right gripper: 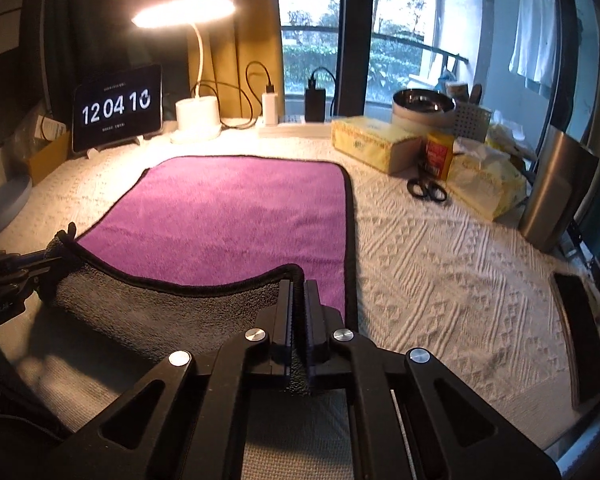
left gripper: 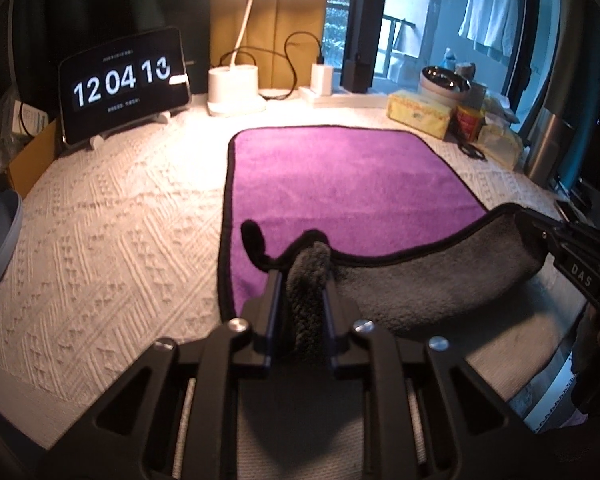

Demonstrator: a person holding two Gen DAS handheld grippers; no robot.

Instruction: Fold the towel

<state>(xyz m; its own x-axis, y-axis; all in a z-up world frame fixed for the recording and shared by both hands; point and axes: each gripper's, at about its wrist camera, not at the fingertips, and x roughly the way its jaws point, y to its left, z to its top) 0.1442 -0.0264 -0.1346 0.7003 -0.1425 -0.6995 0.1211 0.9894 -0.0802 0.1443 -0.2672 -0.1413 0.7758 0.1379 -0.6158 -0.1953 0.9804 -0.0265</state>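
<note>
Purple towel (left gripper: 352, 176) with black trim, grey underside, lies flat on white textured tablecloth (left gripper: 112, 208). Near edge lifted, grey side showing. Left gripper (left gripper: 298, 280) clamped on near-left corner; right gripper (right gripper: 298, 284) clamped on near-right corner. Far left: tablet clock (right gripper: 118, 106); lit desk lamp (right gripper: 196, 116) beside it. Scissors (right gripper: 427, 191) right of towel, apart.

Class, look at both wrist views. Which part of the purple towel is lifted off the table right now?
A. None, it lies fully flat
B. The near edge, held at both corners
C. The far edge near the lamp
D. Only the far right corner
B: the left tongs and right tongs each pinch a near corner of the towel, its grey underside showing.
</note>
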